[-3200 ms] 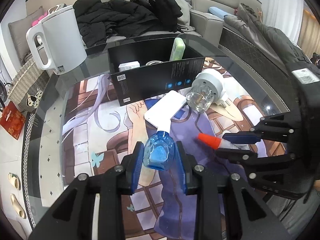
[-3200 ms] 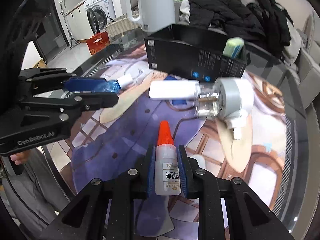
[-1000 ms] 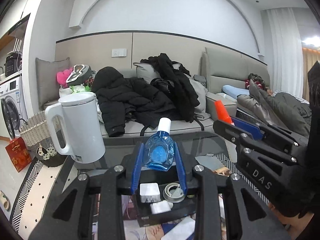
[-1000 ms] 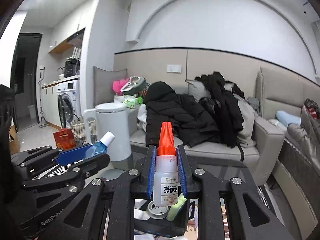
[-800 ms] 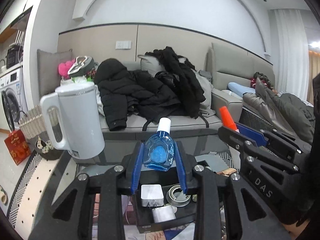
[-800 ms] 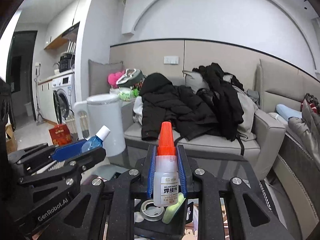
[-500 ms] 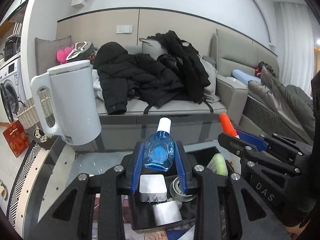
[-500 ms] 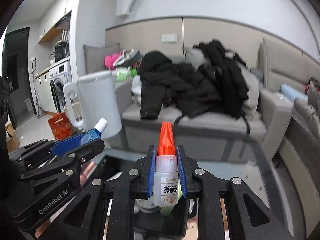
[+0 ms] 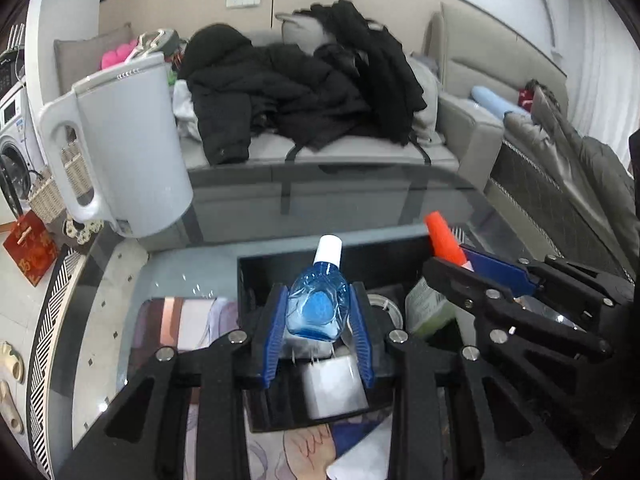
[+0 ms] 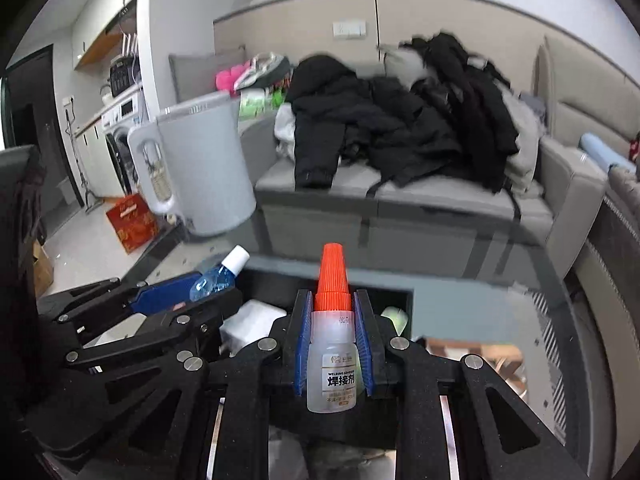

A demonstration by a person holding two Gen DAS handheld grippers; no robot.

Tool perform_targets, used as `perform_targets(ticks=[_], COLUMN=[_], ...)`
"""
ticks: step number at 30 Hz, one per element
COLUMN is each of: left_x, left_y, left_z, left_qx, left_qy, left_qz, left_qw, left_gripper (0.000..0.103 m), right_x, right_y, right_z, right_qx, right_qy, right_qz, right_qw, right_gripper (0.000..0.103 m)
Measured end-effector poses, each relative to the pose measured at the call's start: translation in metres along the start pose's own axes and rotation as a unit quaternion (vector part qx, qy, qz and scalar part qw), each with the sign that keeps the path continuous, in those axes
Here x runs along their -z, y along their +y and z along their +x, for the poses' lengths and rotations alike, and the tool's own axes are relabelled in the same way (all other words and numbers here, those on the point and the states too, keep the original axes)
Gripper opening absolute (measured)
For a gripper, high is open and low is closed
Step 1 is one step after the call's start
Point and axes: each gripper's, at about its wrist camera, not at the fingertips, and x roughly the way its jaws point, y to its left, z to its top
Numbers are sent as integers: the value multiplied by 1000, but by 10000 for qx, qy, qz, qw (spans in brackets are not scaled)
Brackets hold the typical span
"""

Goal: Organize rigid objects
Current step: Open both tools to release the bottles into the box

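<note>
My left gripper (image 9: 318, 312) is shut on a small blue bottle (image 9: 318, 306) with a white cap, held above the open black box (image 9: 304, 256). My right gripper (image 10: 331, 328) is shut on a white glue bottle (image 10: 331, 364) with an orange nozzle, also over the black box (image 10: 376, 286). In the left wrist view the right gripper (image 9: 456, 266) comes in from the right with the orange nozzle (image 9: 440, 236) sticking up. In the right wrist view the left gripper (image 10: 208, 288) and its blue bottle (image 10: 218, 276) show at the left. Inside the box lie a white block (image 9: 334, 386), a tape roll (image 9: 384, 308) and a green item (image 9: 430, 308).
A white kettle (image 9: 128, 148) stands on the glass table (image 9: 104, 320) left of the box. Behind the table is a grey sofa (image 9: 320, 152) piled with black coats (image 9: 304, 92). A printed mat (image 9: 176, 320) covers the table near me.
Both grippers have come down and tilted downward toward the black box, each still holding its bottle. The box now fills the lower middle of both views.
</note>
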Motion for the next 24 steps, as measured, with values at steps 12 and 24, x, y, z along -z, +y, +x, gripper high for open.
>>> perform_targets(ticks=[12,24], left_x=[6,4], left_y=[-1,4], left_z=[14,-20], left_qx=[90,152], left_qy=[607,146], left_qz=[-217,-202], left_qw=[9979,9996], left_gripper=[30,59], right_x=[10,9], right_y=[-3,-13], right_z=[15,-7], right_qx=[-142,-304], right_qy=[643,598], right_qz=[209,416], right_qw=[9976,9969], right_gripper=[20,25])
